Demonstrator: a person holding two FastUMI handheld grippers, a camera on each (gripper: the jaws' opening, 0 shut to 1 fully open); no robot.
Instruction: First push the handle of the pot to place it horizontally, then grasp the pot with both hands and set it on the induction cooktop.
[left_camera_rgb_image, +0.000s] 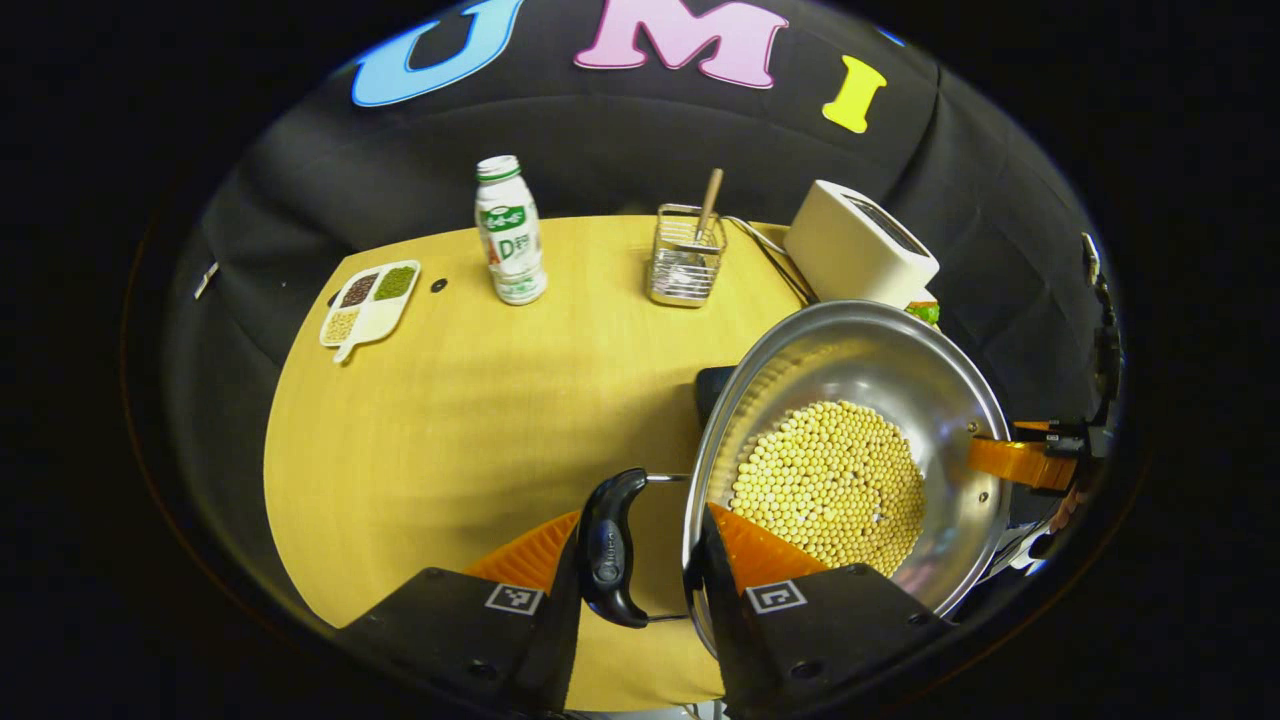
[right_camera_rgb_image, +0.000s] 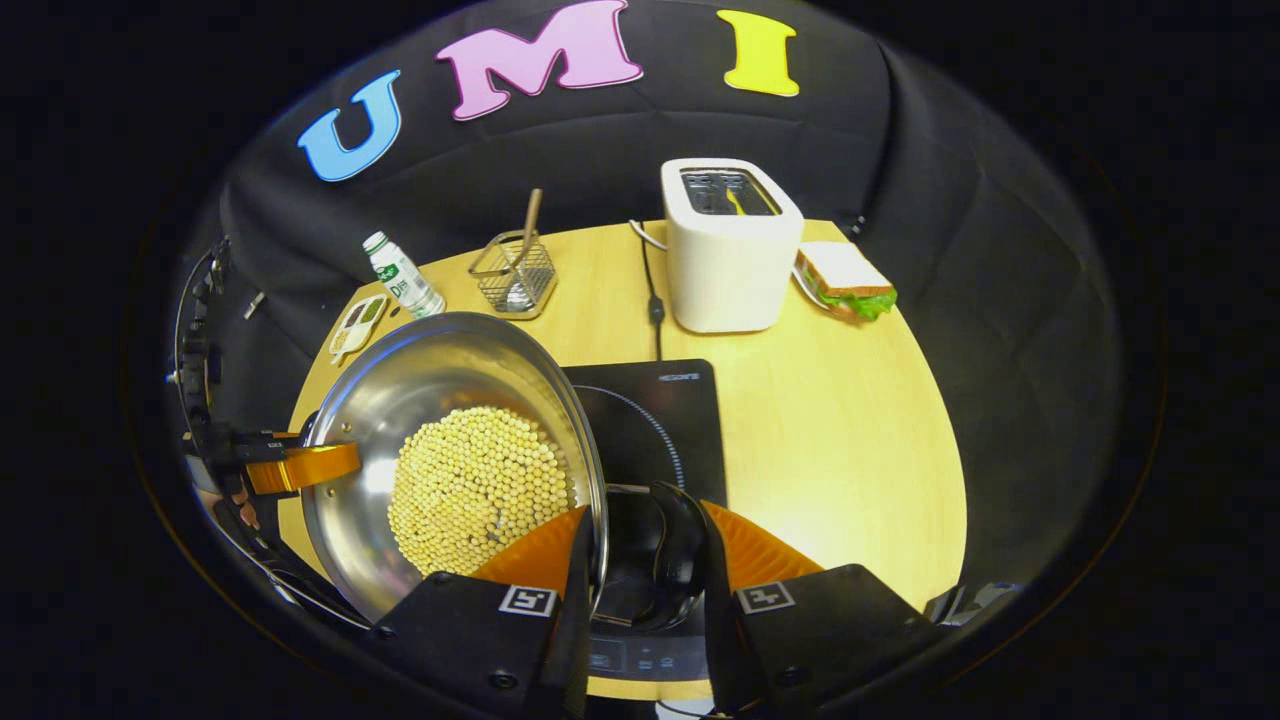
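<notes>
L gripper (left_camera_rgb_image: 640, 560) & R gripper (right_camera_rgb_image: 640, 555) jaws clenched on round steel pot (left_camera_rgb_image: 900, 360) handles; beans (left_camera_rgb_image: 830, 480) inside.

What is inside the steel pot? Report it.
The pot holds a round mound of pale yellow soybeans on its floor. The bare steel wall rings them; the floor beneath is covered.

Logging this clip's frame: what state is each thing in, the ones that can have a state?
Pot: held tilted above the table, beans inside.
Left gripper: shut on the pot's handle.
Right gripper: shut on the pot's other handle.
Cooktop: bare, pot not yet on it.
Bottle: upright, capped.
Toaster: upright, plugged cord.
</notes>
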